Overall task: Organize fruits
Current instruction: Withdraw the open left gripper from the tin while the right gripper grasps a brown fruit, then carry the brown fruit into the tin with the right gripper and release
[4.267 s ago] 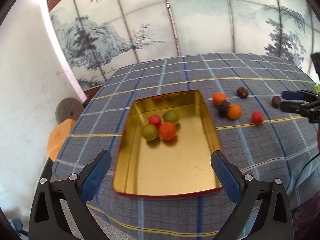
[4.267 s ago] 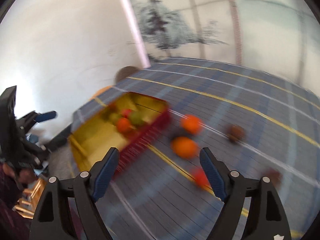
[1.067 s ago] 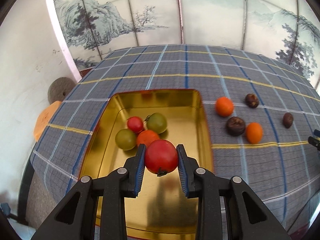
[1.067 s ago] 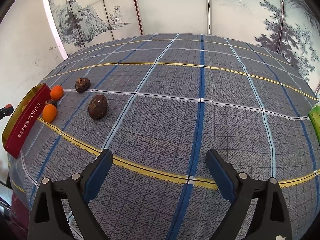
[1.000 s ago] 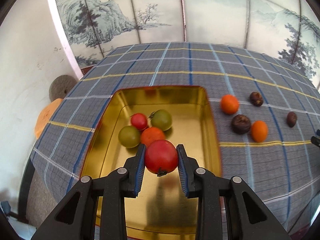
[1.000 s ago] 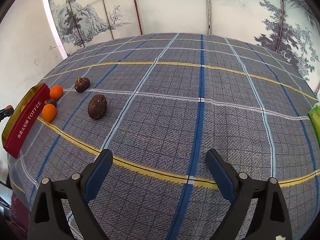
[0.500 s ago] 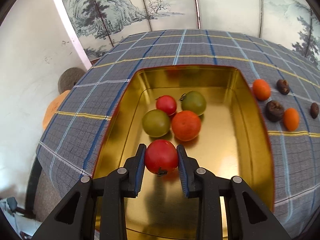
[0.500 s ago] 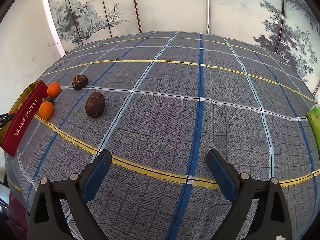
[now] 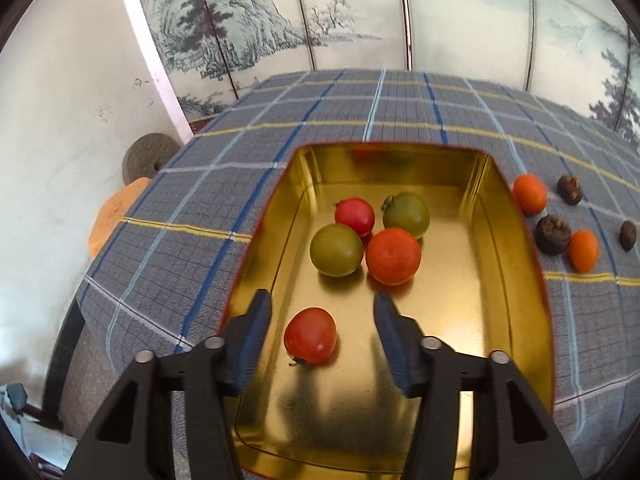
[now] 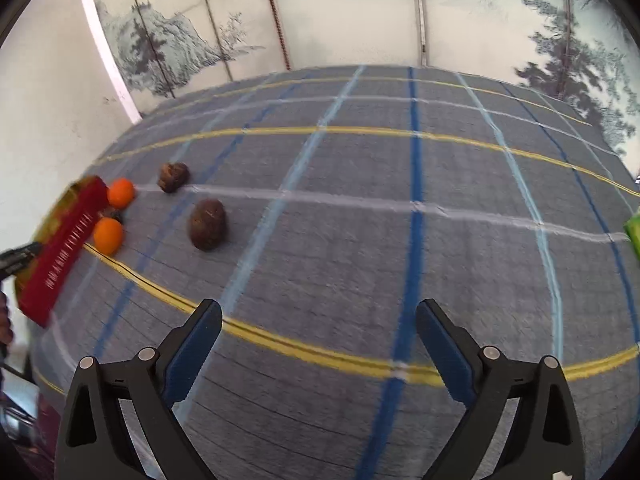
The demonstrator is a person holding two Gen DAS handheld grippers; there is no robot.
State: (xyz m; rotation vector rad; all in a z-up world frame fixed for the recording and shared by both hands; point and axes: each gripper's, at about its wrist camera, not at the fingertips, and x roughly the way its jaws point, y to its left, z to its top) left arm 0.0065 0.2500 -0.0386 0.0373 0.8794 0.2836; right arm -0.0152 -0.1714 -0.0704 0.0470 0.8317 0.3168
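Observation:
A gold tin tray point(image 9: 500, 300) with red outer walls lies on the plaid tablecloth. My left gripper point(image 9: 322, 312) is open over its near part. A red tomato point(image 9: 310, 341) lies loose on the tray floor between the fingers. Farther in sit a small red tomato point(image 9: 355, 216), two green tomatoes point(image 9: 336, 250) point(image 9: 406, 215) and an orange fruit point(image 9: 393, 256). Right of the tray lie two oranges point(image 9: 529, 199) point(image 9: 583, 250) and three dark brown fruits point(image 9: 553, 235). My right gripper point(image 10: 320, 332) is open and empty over bare cloth; a brown fruit point(image 10: 208, 224) lies ahead to its left.
The tray's red side point(image 10: 64, 248) shows at the left edge of the right wrist view, with the oranges point(image 10: 108, 234) beside it. A green object point(image 10: 634, 236) sits at the right edge. A painted folding screen point(image 9: 360, 12) backs the table. An orange stool point(image 9: 116, 216) stands left of the table.
My left gripper has opened and let go of the red tomato, which now rests on the tray floor. My right gripper has swung slightly; its view is blurred.

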